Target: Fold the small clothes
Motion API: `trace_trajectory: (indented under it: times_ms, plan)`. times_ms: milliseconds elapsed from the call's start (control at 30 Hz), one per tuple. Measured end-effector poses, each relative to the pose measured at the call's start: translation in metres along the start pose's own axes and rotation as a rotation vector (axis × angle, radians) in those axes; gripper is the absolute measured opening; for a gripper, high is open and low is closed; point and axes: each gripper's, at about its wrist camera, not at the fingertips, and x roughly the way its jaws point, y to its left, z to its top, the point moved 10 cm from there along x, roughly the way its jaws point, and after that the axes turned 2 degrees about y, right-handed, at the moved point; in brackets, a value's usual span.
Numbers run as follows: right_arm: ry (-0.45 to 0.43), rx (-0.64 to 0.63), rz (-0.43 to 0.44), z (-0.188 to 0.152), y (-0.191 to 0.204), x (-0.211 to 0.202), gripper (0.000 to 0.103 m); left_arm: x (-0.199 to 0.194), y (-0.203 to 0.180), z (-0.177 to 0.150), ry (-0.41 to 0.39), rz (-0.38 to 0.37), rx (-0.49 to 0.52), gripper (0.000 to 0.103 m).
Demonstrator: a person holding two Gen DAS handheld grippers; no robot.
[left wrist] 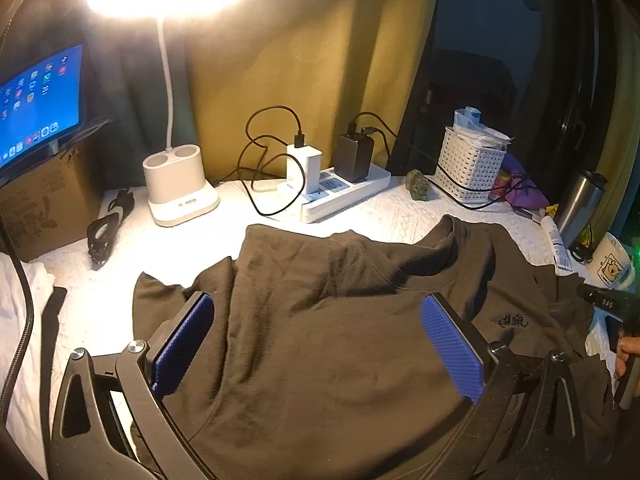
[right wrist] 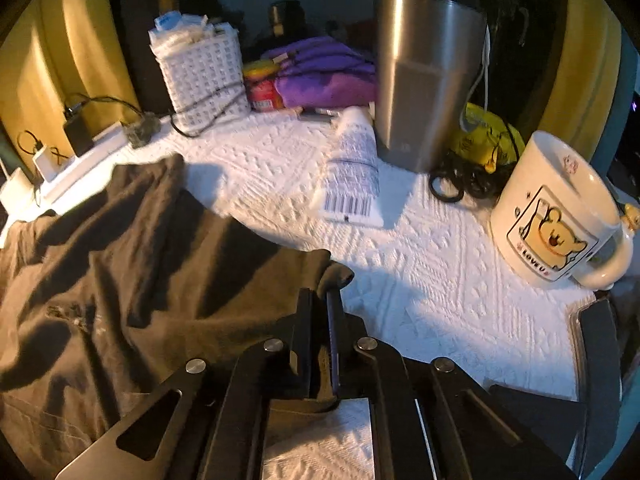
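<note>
Your right claw (right wrist: pixel 322 300) is pinched closed on a corner of the dark brown shirt (right wrist: pixel 132 264), near its right edge. Your left claw (left wrist: pixel 316 320) hangs wide open above the shirt's middle, blue pads (left wrist: pixel 452 344) apart, gripping nothing; whether it touches the cloth is hard to tell. The shirt lies rumpled on the white textured surface (right wrist: pixel 420 280). Bare cloth stays open rightward before a lying tube (right wrist: pixel 354 172), steel tumbler (right wrist: pixel 424 72) and bear mug (right wrist: pixel 560 216). A power strip (left wrist: pixel 348 196) and lamp base (left wrist: pixel 178 184) line the far edge.
</note>
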Motion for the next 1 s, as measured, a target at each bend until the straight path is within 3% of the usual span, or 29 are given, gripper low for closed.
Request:
trace_trajectory:
  times_ms: [300, 567, 1000]
  plan:
    - [-0.093, -0.042, 0.091, 0.036, 0.047, -0.047, 0.006, -0.004, 0.02, -0.001, -0.013, 0.0, -0.025, 0.102]
    - [-0.136, -0.117, 0.194, 0.067, 0.115, -0.076, 0.006, -0.007, 0.044, -0.002, -0.023, -0.006, -0.052, 0.102]
    - [-0.04, -0.197, 0.259, 0.069, 0.213, -0.026, 0.006, 0.0, 0.089, -0.013, 0.002, 0.003, -0.124, 0.102]
